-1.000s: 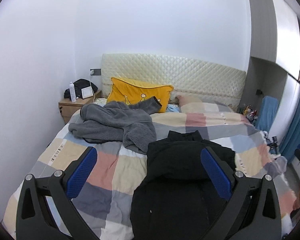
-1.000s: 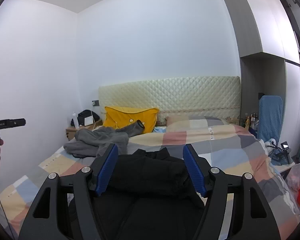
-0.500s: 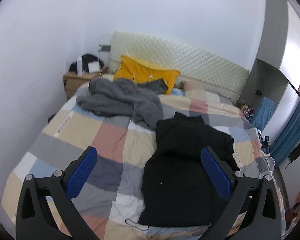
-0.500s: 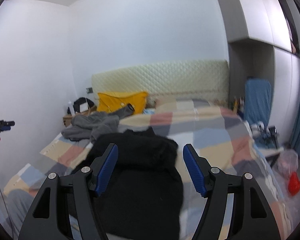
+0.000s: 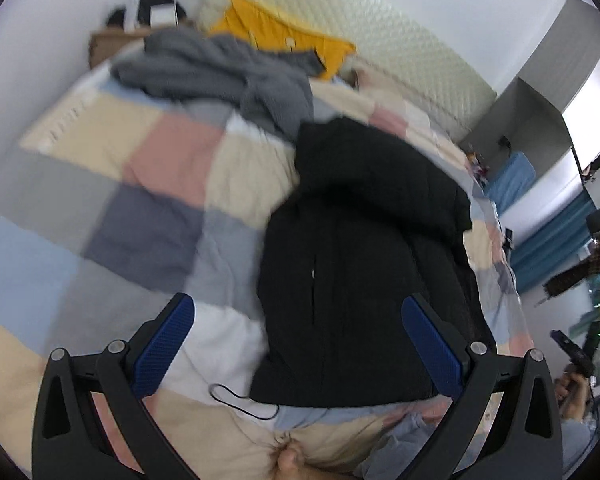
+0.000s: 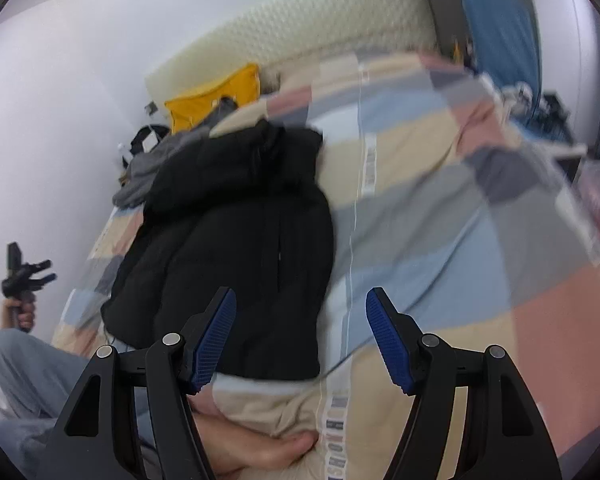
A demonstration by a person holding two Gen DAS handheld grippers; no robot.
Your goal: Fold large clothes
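Note:
A large black jacket (image 5: pixel 364 248) lies spread lengthwise on the checked bedspread (image 5: pixel 152 184), hem toward me; it also shows in the right wrist view (image 6: pixel 236 216). A grey fleece garment (image 5: pixel 228 68) lies crumpled behind it near the headboard. My left gripper (image 5: pixel 296 344) is open and empty, above the jacket's lower left part. My right gripper (image 6: pixel 300 332) is open and empty, above the jacket's lower right hem. Both views are blurred.
A yellow pillow (image 5: pixel 284 44) leans on the quilted headboard (image 5: pixel 400 48). A wooden nightstand (image 5: pixel 112 44) stands at the far left by the wall. A thin black cord (image 5: pixel 240 400) lies near the hem. A bare foot (image 6: pixel 256 448) rests on the bed's near edge.
Both grippers have tilted down and moved closer over the bed, so the jacket's hem now lies between the fingers. Both stayed open. The garments have not moved.

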